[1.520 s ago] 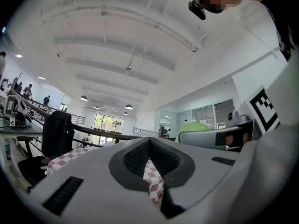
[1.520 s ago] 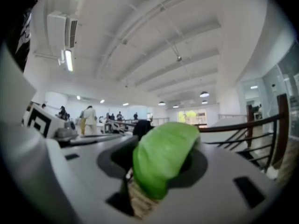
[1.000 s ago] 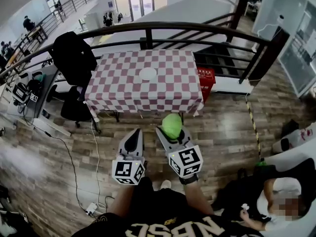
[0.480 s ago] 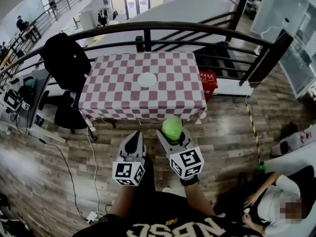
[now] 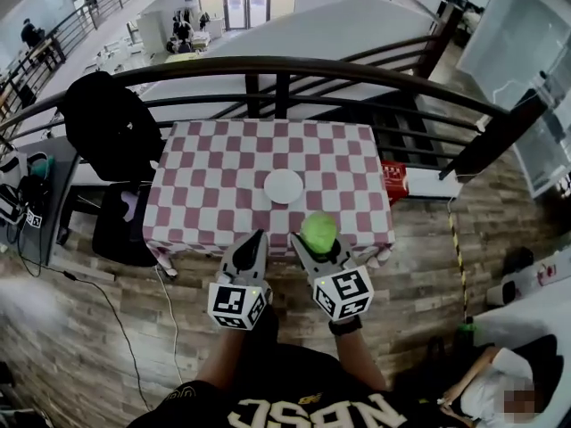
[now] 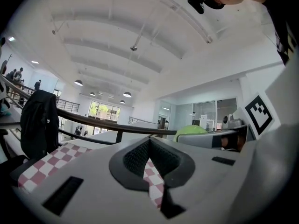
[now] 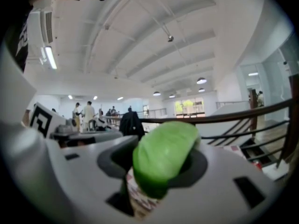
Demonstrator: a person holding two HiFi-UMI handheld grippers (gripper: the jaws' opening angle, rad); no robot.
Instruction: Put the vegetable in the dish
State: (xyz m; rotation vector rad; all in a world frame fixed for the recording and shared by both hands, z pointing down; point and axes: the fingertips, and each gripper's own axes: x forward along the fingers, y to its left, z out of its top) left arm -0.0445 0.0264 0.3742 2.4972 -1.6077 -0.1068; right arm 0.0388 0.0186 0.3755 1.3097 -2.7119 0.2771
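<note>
Head view: right gripper (image 5: 315,249) held out low in front of the person, jaws closed on the vegetable (image 5: 318,232), a smooth, rounded, bright green lump sitting at the jaw tips. Beyond those tips and a little to their left, apart from them, a plain white round dish (image 5: 284,186) lies flat on a table (image 5: 205,194) draped in red-and-white checked cloth. The vegetable is not in the dish; it hangs over the table's near edge. Left gripper (image 5: 252,242) just beside the right one, its pale tapered jaws drawn to a point, nothing in them. Left gripper view: dark ribbed pads (image 6: 138,158) meet at the tip, a sliver of checked cloth showing through the notch beneath; off to this gripper's right, the green lump pokes above the other gripper's grey body. Right gripper view: the vegetable fills the space between the jaws, pressed by both dark pads, glossy and soft-edged, oblong, tilted up to the right. A dark metal railing (image 7: 261,111) runs behind it.
</note>
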